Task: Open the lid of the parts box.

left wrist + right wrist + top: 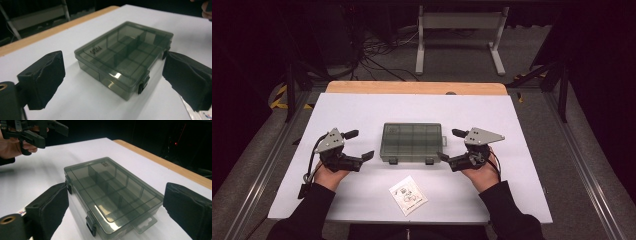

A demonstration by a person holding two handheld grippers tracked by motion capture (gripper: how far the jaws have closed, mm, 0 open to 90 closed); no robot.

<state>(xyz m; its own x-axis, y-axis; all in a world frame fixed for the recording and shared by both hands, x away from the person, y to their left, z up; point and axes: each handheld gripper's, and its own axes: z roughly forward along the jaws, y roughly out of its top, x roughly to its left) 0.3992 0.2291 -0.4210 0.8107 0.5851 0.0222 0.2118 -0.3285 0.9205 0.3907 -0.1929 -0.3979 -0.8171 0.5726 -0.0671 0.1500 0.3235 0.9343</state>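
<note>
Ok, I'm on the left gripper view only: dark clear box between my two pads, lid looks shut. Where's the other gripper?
Observer: The right gripper sits at the compartment box's opposite short end in the high view, jaws open, nothing between them.
Operator: Anything else lying on the table?
Observer: A small white packet lies flat on the white table, between the box and the person's edge.
Operator: Which side are the latches on?
Observer: Two dark latches sit on the long side facing the person.
Operator: Is my left gripper touching the box?
Observer: No, the left gripper is open and stands clear of the box's end.
</note>
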